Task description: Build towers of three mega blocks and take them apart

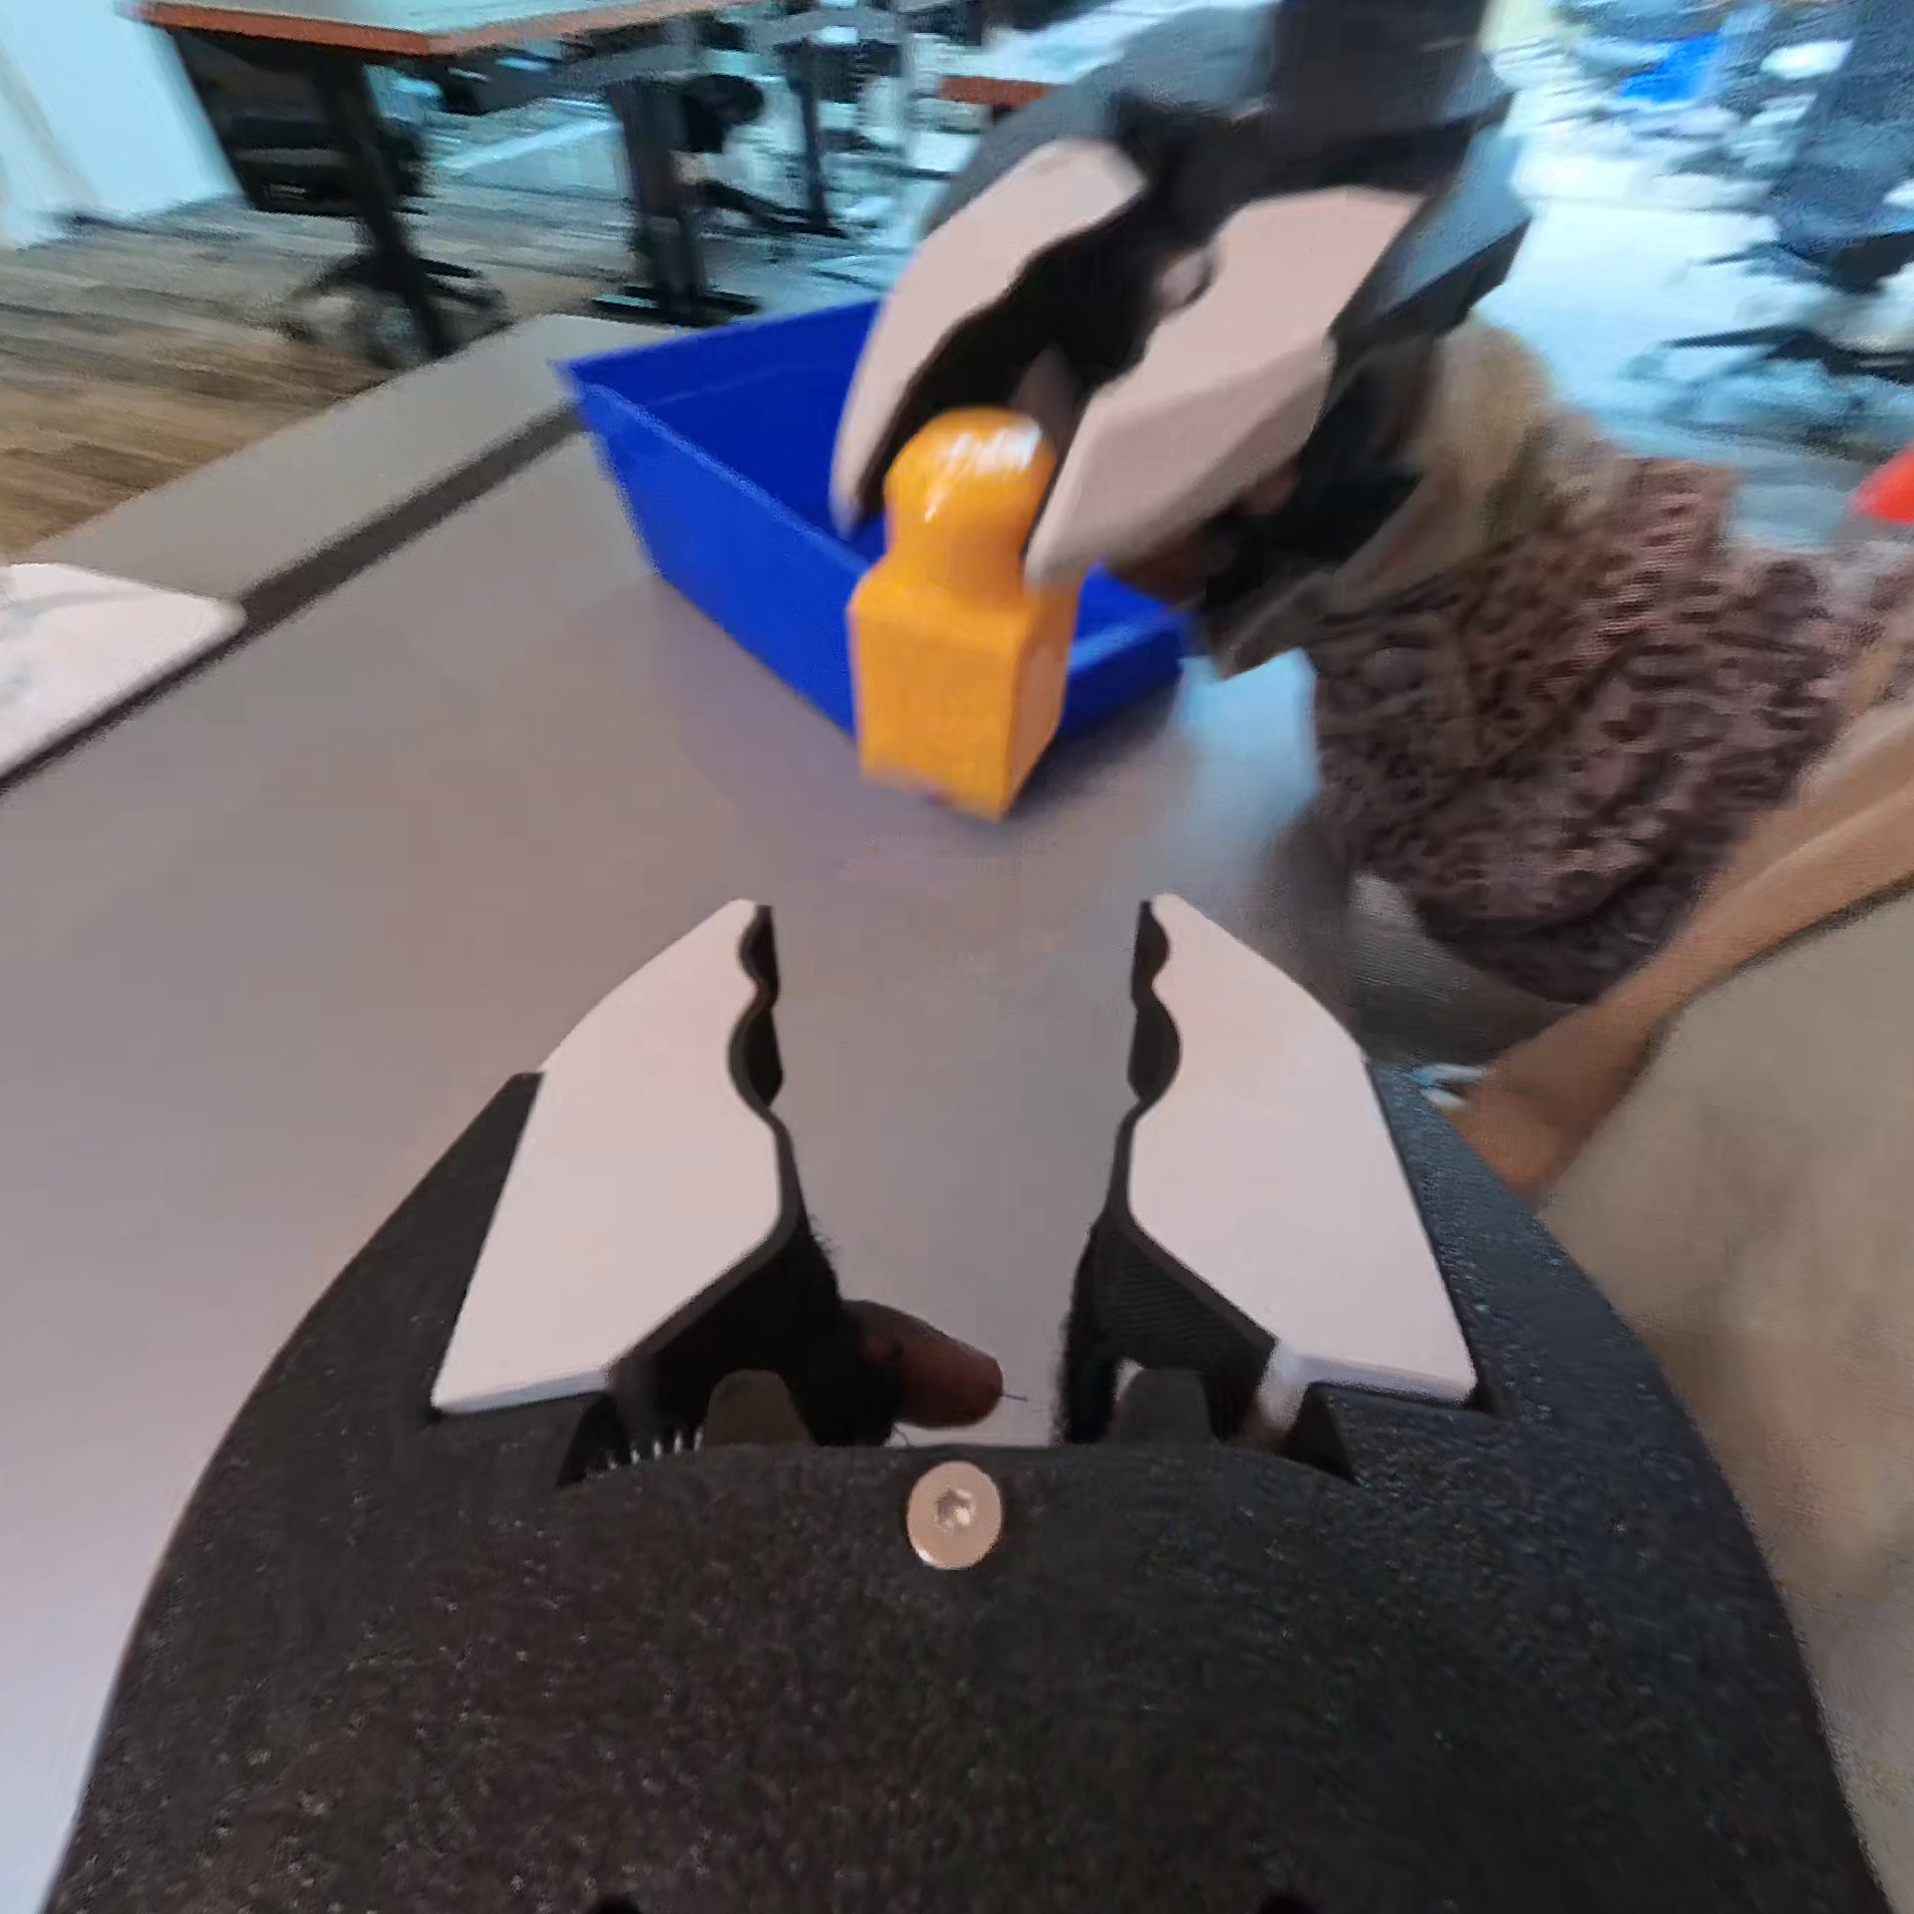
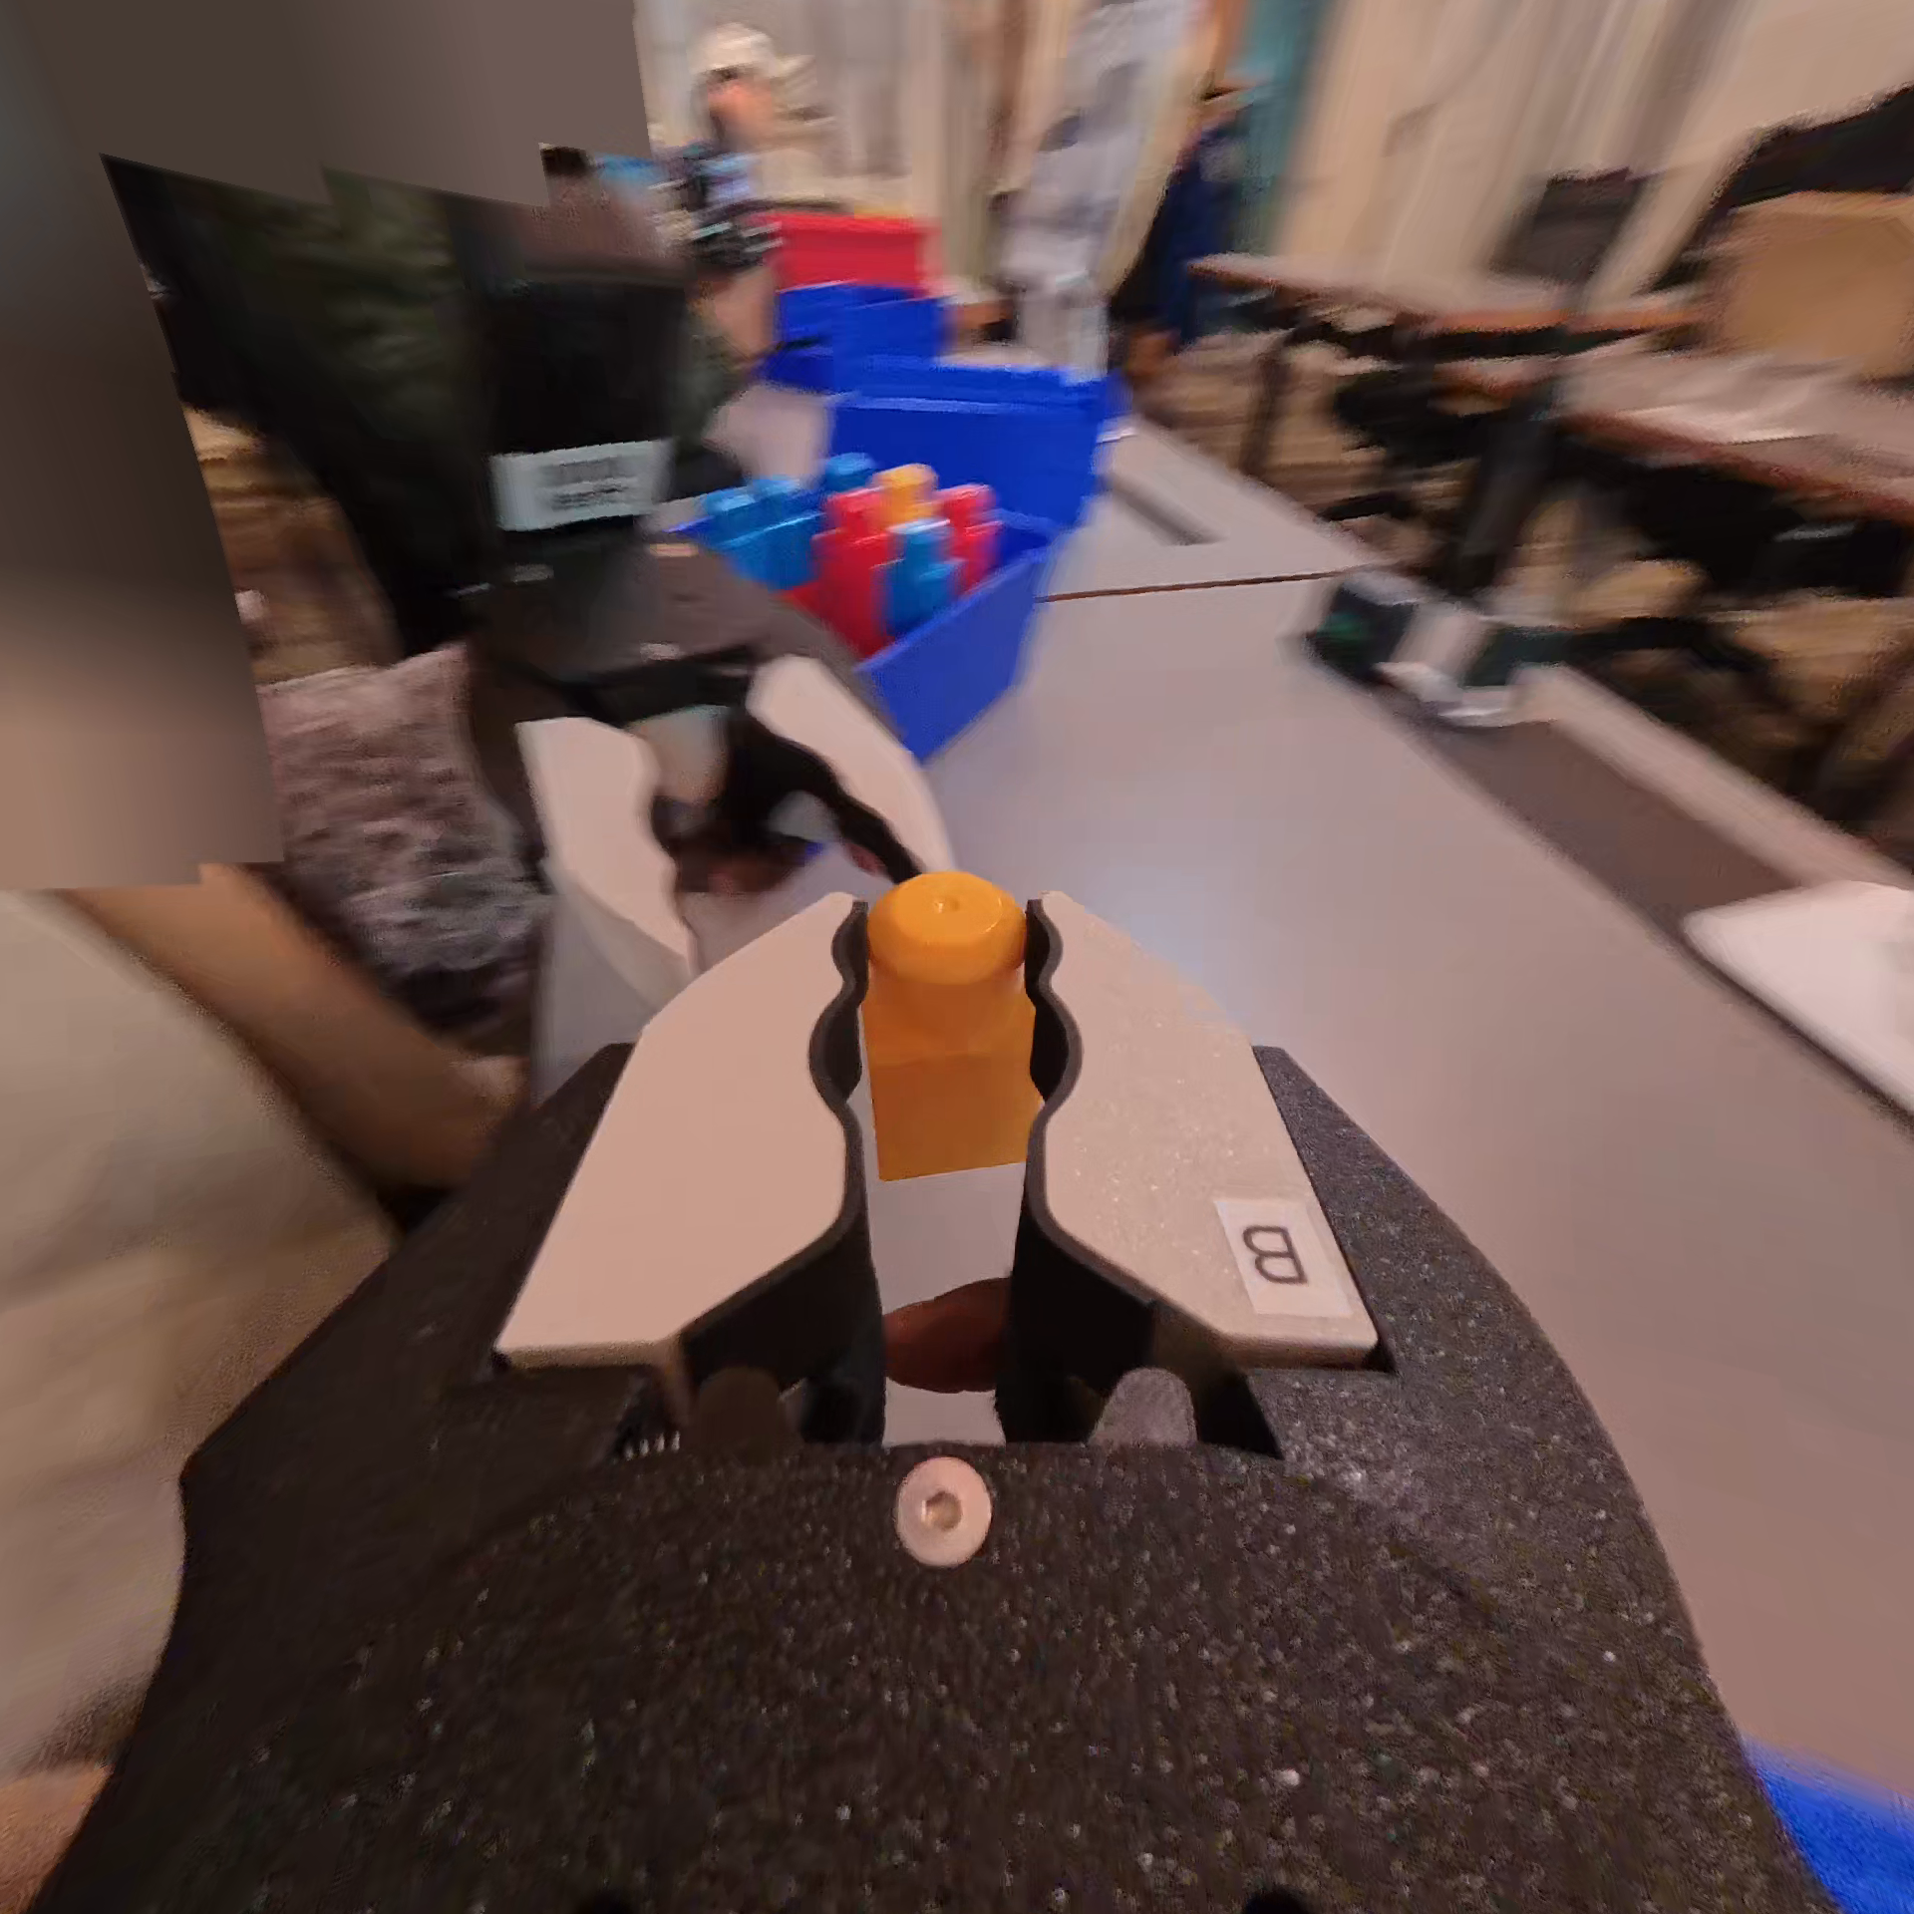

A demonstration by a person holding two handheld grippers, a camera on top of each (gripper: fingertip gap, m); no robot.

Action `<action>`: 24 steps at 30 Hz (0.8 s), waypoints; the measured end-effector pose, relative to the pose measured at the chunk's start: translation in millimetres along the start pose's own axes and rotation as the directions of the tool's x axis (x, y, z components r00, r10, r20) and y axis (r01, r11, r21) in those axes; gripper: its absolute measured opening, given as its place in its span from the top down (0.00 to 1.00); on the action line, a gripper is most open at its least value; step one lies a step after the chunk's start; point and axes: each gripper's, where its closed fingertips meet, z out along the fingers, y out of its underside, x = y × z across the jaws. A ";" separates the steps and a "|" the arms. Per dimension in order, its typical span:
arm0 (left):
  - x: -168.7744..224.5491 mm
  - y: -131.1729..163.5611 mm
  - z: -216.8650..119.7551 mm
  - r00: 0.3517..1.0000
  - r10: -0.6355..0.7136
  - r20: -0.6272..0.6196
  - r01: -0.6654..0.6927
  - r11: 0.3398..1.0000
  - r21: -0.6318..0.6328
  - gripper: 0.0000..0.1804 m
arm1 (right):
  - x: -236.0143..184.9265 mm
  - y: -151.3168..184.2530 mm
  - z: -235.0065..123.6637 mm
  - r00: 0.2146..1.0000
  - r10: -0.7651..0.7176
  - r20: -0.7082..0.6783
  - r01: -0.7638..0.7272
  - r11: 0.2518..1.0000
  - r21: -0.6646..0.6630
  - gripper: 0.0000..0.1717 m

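Now the right gripper (image 2: 945, 911) is clamped on the stud of an orange block (image 2: 948, 1077), both pads pressing it; the left gripper (image 1: 953, 917) gapes with nothing between its fingers; ahead of it, beyond the block, sits a blue bin (image 1: 725, 487), seemingly just behind it.

A grey table (image 1: 435, 829) carries everything. 1 blue bin (image 1: 715, 487) sits directly on it. Left of the bin, at the table's edge, lies a white sheet (image 1: 93, 642). In the right wrist view, 1 blue bin (image 2: 963, 653) of red, blue and orange blocks (image 2: 891, 549) stands on the tabletop, another blue bin (image 2: 963, 445) just behind it.
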 end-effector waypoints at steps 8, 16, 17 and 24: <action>-106.9 -29.1 -122.7 0.756 -0.079 0.650 -0.027 0.988 0.152 0.55 | 173.1 114.4 -195.2 0.475 -0.210 -0.854 -0.385 0.823 -0.417 0.83; -130.8 -16.8 -213.1 0.576 -0.151 0.803 0.022 0.985 0.169 0.59 | 175.7 181.9 -200.4 0.499 -0.110 -0.860 -0.604 0.667 -0.436 0.83; -132.8 -13.3 -220.5 0.559 -0.155 0.814 0.033 0.986 0.164 0.59 | 174.9 183.6 -198.6 0.509 -0.103 -0.855 -0.605 0.663 -0.440 0.83; -146.1 16.6 -272.9 0.416 -0.139 0.899 0.110 0.989 0.102 0.60 | 171.4 197.6 -200.5 0.517 -0.113 -0.849 -0.643 0.603 -0.472 0.83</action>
